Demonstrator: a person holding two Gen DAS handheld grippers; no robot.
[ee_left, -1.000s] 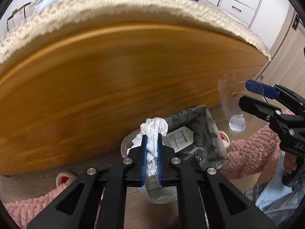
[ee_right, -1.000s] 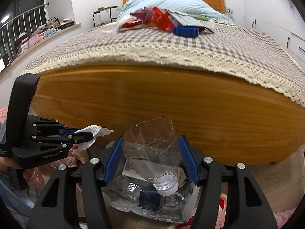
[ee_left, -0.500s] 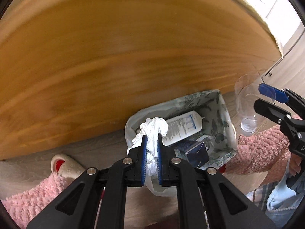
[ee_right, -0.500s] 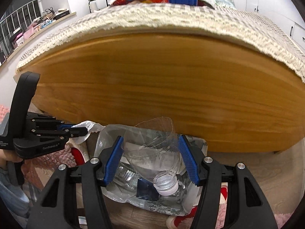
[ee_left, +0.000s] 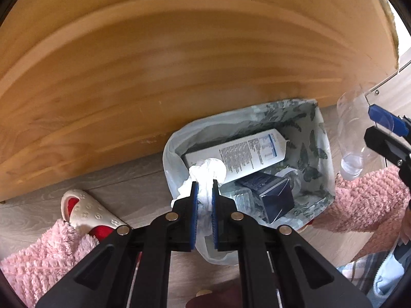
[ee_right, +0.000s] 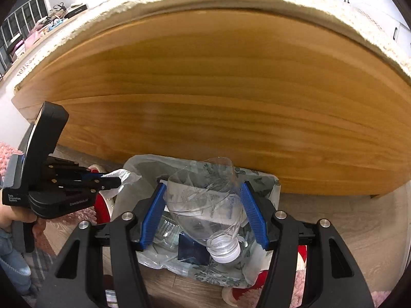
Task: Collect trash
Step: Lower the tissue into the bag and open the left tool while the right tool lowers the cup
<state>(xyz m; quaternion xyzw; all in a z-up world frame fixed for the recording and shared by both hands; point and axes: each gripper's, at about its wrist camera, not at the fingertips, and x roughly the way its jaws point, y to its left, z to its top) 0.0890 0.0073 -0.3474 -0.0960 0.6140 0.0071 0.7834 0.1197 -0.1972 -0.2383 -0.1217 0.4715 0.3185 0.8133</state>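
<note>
As both grippers sank, bin [ee_left: 322, 138] looms larger, bedspread gone

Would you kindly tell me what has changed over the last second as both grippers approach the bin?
Both grippers have come down toward the bag-lined trash bin, which now fills more of each view while the bed top has slid out of sight. Unchanged: the left gripper stays shut on the crumpled white tissue, and the right gripper keeps holding the cut clear plastic bottle. Nothing released.
</note>
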